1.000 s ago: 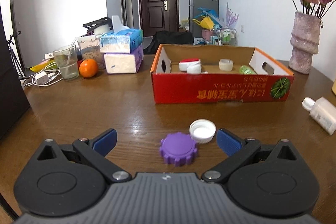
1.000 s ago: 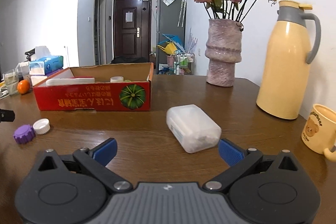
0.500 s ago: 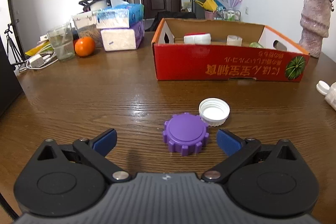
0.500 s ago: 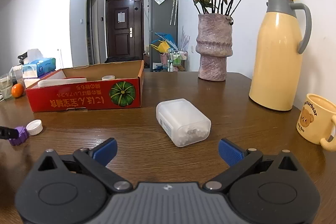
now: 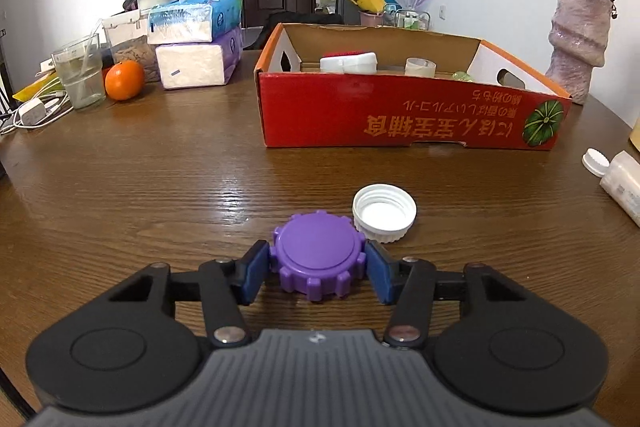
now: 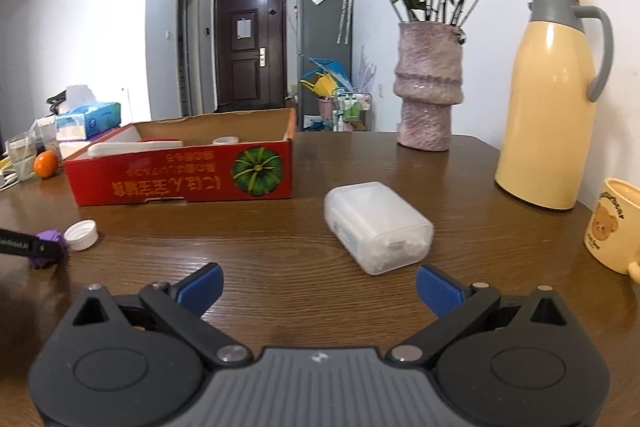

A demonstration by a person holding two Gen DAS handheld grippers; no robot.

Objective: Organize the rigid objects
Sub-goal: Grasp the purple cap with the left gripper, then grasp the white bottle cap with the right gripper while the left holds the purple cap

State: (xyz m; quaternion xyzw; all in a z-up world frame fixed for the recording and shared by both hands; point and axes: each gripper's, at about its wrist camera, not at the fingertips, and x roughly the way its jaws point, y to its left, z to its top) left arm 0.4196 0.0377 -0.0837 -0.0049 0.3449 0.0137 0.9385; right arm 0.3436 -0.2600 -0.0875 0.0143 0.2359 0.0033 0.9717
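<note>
Down at the left wrist view, the left gripper [image 5: 318, 269] is clenched on the purple gear-edged lid [image 5: 318, 259], one blue pad pressing each side of it, and the lid sits on the wooden table [image 5: 160, 187]. Just beyond it, touching or nearly touching its far right edge, lies a white bottle cap [image 5: 385, 211] with its open side up. Farther back stands the red cardboard box [image 5: 400, 119], open-topped, holding a white-and-red container [image 5: 349, 62] and a roll of clear tape [image 5: 420, 67]. At the right edge a translucent plastic bottle [image 5: 622, 183] lies on its side. To the left are an orange [image 5: 124, 80], a drinking glass [image 5: 79, 75] and two stacked tissue packs [image 5: 196, 43]; a pink vase [image 5: 576, 39] stands at the far right.

Over in the right wrist view, the right gripper [image 6: 319, 291] is released, its blue pads wide apart and holding nothing. The translucent plastic bottle [image 6: 378, 225] lies on the table [image 6: 280, 267] just ahead of it, between the lines of the two fingers but not touched by them. The red cardboard box [image 6: 180, 179] is behind and to the left. Far left, the purple gear-edged lid [image 6: 49, 247] shows partly behind the other gripper's finger, with the white bottle cap [image 6: 81, 235] beside it. A cream thermos jug [image 6: 554, 99], a yellow bear mug [image 6: 614, 231] and the pink vase [image 6: 428, 87] stand to the right.
</note>
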